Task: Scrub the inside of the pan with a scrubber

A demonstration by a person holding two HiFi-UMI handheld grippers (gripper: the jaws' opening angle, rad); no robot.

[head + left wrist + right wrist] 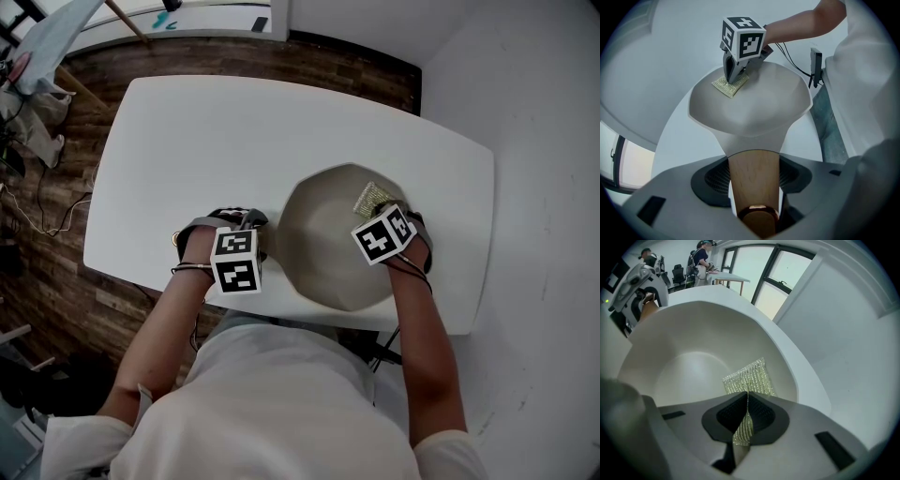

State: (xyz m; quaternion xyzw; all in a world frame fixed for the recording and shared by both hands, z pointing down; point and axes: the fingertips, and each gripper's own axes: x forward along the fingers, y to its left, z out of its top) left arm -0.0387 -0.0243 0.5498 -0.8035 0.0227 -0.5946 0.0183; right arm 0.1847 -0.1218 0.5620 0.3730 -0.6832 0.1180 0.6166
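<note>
A cream, many-sided pan (328,248) sits on the white table (187,141). Its wooden handle (754,180) runs between the jaws of my left gripper (754,187), which is shut on it at the pan's left side (246,223). My right gripper (380,211) points down into the pan's far right part. It is shut on a thin, yellow-green mesh scrubber (750,378), and the scrubber's free end lies flat against the pan's inner wall (729,86). The pan's bowl (684,366) looks bare and pale.
The table's near edge (281,323) runs just below the pan, with brown wood floor (56,281) and cables to the left. A small black device (815,65) with a cord hangs near the right arm. People stand by desks and windows (701,258) far off.
</note>
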